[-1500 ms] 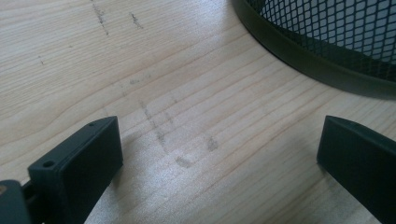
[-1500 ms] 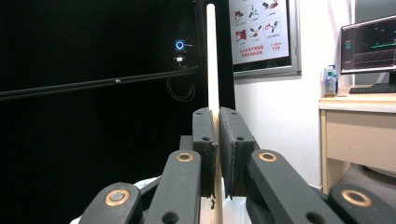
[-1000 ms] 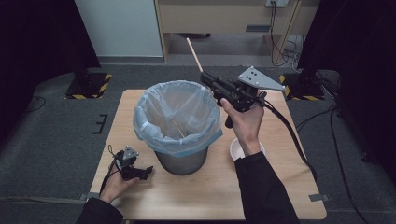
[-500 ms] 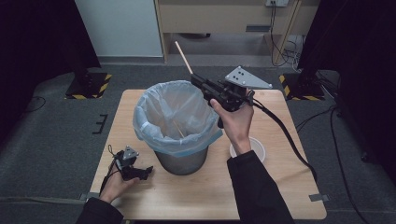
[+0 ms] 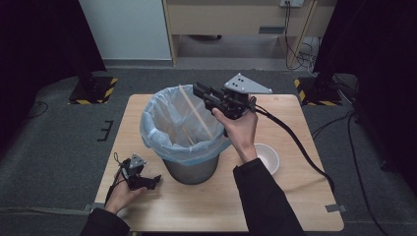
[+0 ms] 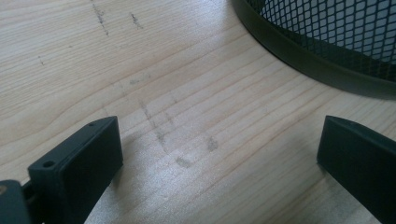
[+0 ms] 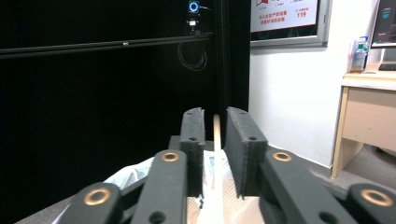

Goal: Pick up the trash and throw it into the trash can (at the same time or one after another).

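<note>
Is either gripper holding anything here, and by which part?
Nothing, it seems. The left gripper is open over the table; the right gripper has jaws wider than the wooden stick, which leans inside the bin.

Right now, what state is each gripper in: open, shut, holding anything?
Left gripper: open, jaws wide apart over the bare table, holding nothing.
Right gripper: jaws slightly apart around a wooden stick over the bin; grip or release cannot be told.

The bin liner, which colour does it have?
Pale translucent blue; the bin liner shows best in the high view.
</note>
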Motion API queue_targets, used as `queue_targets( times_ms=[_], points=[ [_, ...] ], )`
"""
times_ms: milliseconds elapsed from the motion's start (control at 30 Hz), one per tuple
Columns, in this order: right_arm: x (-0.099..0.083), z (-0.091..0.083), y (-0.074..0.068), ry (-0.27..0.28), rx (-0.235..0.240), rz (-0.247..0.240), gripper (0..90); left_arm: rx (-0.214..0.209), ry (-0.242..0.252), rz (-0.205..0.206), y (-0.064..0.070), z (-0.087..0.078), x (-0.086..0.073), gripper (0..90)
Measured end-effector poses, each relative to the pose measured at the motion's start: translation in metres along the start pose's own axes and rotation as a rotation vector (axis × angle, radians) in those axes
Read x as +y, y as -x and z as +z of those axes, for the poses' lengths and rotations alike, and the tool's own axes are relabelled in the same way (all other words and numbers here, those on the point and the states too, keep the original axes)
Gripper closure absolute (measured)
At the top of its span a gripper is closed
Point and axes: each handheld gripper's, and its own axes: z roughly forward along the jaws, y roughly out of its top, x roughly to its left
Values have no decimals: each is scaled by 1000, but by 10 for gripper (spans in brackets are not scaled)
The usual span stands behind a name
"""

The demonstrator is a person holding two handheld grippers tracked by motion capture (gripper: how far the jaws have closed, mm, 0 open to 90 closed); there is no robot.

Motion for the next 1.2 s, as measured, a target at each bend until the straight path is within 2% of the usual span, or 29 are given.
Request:
queue_targets(
  times_ms=[133, 300, 400, 433, 467, 533, 900, 967, 1000, 1067, 1200],
  points=[
    [4, -5, 1, 14, -6, 5, 738, 0, 0, 0, 0, 0, 0, 0],
    [15, -18, 6, 34, -38, 1, 663, 0, 0, 0, 0, 0, 0, 0],
    [17, -31, 13, 49, -62, 10, 626, 0, 0, 0, 0, 0, 0, 0],
    [15, -42, 18, 58, -73, 19, 605, 0, 0, 0, 0, 0, 0, 0],
    [15, -42, 18, 58, -73, 19, 605, 0, 0, 0, 0, 0, 0, 0],
    [11, -53, 24, 62, -88, 29, 591, 0, 0, 0, 0, 0, 0, 0],
    [-32, -108, 48, 14, -163, 64, 456, 0, -2, 1, 0, 0, 0, 0],
    [-43, -118, 51, 6, -171, 78, 439, 0, -2, 1, 0, 0, 0, 0],
    [-57, -126, 56, -12, -184, 89, 426, 0, -2, 1, 0, 0, 0, 0],
    [-64, -130, 58, -22, -192, 93, 423, 0, -2, 1, 0, 0, 0, 0],
    [-92, -143, 73, -62, -250, 116, 412, 0, -2, 1, 0, 0, 0, 0]
  ],
)
